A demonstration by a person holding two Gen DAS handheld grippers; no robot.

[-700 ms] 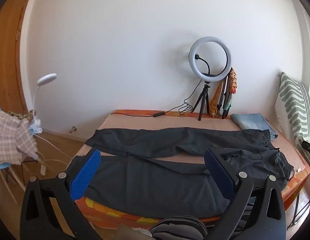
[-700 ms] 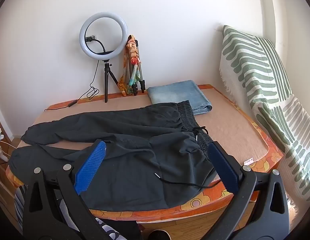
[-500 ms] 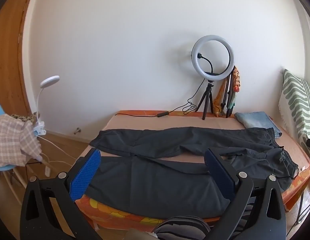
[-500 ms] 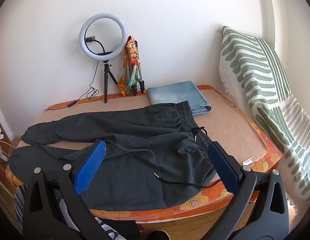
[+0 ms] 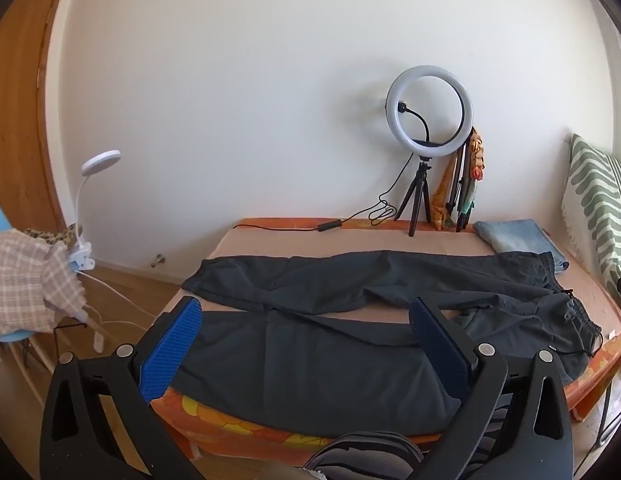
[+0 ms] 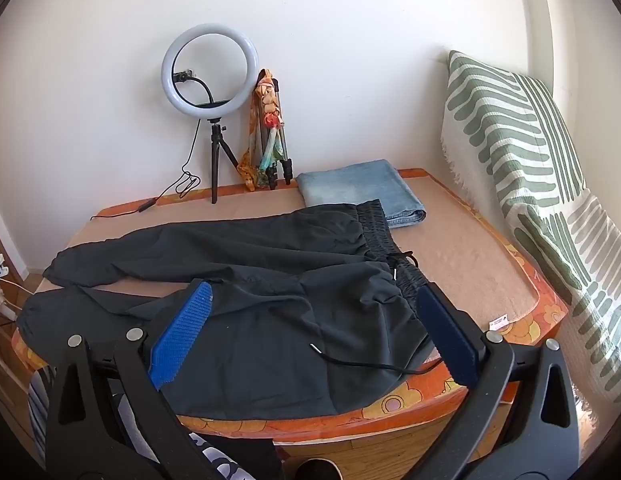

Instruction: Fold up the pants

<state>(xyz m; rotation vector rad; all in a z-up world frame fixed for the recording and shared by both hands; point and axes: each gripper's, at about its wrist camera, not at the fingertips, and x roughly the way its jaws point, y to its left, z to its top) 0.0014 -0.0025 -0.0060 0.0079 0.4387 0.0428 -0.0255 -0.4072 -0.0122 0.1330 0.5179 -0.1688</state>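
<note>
Nearest, the left gripper point(image 5: 304, 312) stands with its jaws spread wide and nothing between them, held off the near edge of the table point(image 5: 394, 240), and the right gripper point(image 6: 314, 300) is equally wide and empty over the near right corner. The dark pants point(image 5: 350, 344) lie unfolded lengthwise across the table, waistband to the right, legs running left; the nearer leg hangs slightly over the near edge, and its cuff reaches the left edge. A drawstring point(image 6: 358, 362) trails loose across the fabric close to the near right corner. Between the two legs a strip of bare tabletop shows, and a wider bare stretch lies right of the waistband, up to a striped cushion point(image 6: 530, 184). Beyond the waistband, touching it, sits a folded pair of jeans point(image 6: 362, 190). Against the far wall stand a ring light point(image 6: 210, 68) on a small tripod and a bundle of folded stands point(image 6: 268, 136), well apart from the pants, its cable point(image 5: 330, 225) running along the far edge.
</note>
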